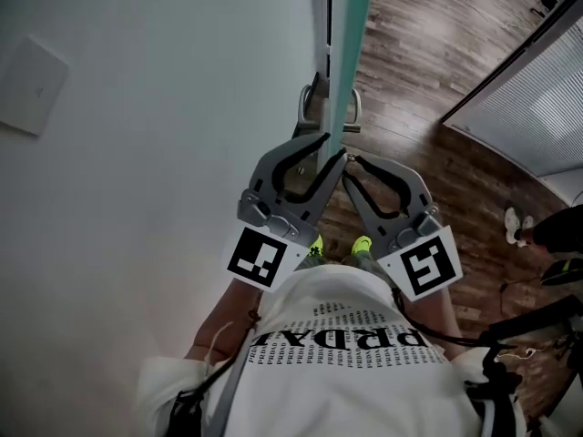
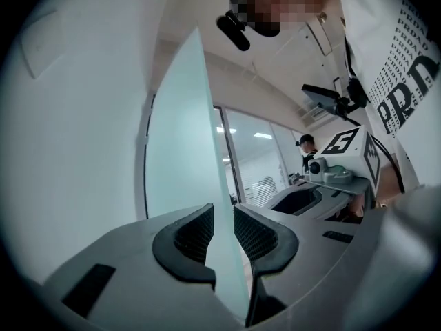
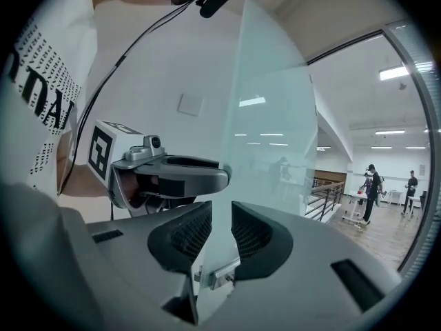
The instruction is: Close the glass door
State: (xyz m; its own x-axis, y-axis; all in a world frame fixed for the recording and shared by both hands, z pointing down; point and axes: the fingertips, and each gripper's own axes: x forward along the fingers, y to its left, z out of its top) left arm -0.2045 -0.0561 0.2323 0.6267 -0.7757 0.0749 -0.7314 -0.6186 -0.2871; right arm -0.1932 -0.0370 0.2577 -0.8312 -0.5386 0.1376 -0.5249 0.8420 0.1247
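Note:
The glass door (image 1: 351, 25) shows edge-on as a teal strip beside the white wall, with a metal handle (image 1: 310, 107) on it. Both grippers straddle its free edge just below the handle. My left gripper (image 1: 330, 148) has the pane (image 2: 182, 136) between its pads (image 2: 196, 233) with a slight gap, so it stands open (image 2: 224, 236). My right gripper (image 1: 351, 162) comes from the other side. In its own view the pads (image 3: 251, 229) close on the pane (image 3: 269, 116), and a small metal fitting sits at the glass edge (image 3: 222, 233).
A white wall (image 1: 137, 153) with a blank plate (image 1: 32, 85) lies to the left. Wood floor (image 1: 428, 53) stretches right to a glass partition with blinds (image 1: 537, 98). A bystander's shoes (image 1: 517, 226) are at the right; people (image 3: 372, 192) stand far off beyond a railing (image 3: 324, 198).

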